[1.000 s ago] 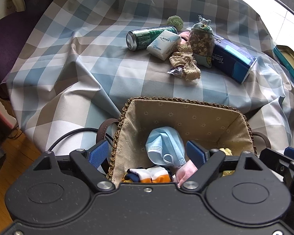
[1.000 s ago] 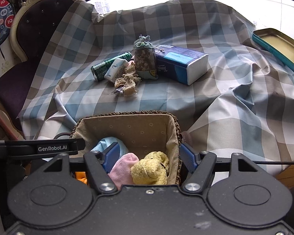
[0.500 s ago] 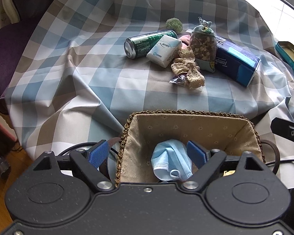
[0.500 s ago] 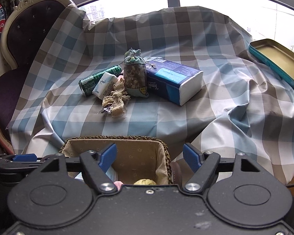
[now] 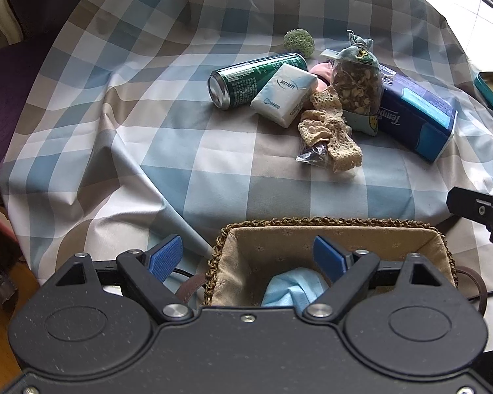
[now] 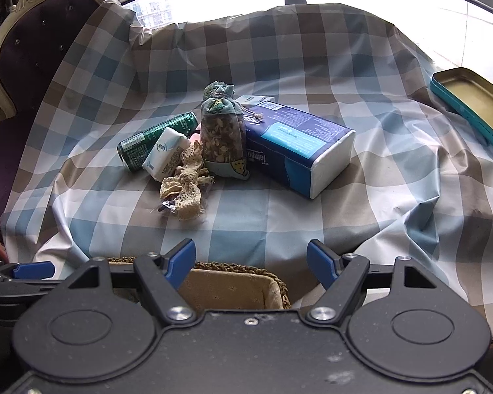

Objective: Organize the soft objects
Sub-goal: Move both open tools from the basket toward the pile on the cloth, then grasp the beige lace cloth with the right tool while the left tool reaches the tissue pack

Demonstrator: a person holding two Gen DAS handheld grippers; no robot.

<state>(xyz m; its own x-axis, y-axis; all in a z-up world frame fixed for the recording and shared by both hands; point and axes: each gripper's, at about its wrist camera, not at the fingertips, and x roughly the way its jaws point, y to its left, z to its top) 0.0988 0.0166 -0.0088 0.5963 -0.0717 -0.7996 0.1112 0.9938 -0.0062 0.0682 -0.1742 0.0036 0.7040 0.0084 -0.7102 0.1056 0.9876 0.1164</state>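
A woven basket (image 5: 328, 223) with beige lining sits at the near table edge; a blue face mask (image 5: 292, 290) lies in it. Its rim also shows in the right wrist view (image 6: 246, 267). On the checked cloth lie a beige lace piece (image 5: 328, 131) (image 6: 185, 184), a small white tissue pack (image 5: 284, 93) (image 6: 164, 152), a pouch of dried bits (image 5: 358, 85) (image 6: 222, 131), a pink soft item (image 5: 322, 72) and a green fuzzy ball (image 5: 299, 41). My left gripper (image 5: 248, 257) is open and empty above the basket's left rim. My right gripper (image 6: 251, 261) is open and empty above its right rim.
A green can (image 5: 249, 78) (image 6: 154, 139) lies on its side beside the tissue pack. A large blue tissue package (image 5: 417, 115) (image 6: 299, 151) lies to the right. A teal tin lid (image 6: 473, 105) is at the far right. A purple chair (image 6: 23, 75) stands at left.
Both grippers have pulled back and up from the basket. The pink and yellow soft items and the socks in it have dropped out of view. Nothing was picked up.
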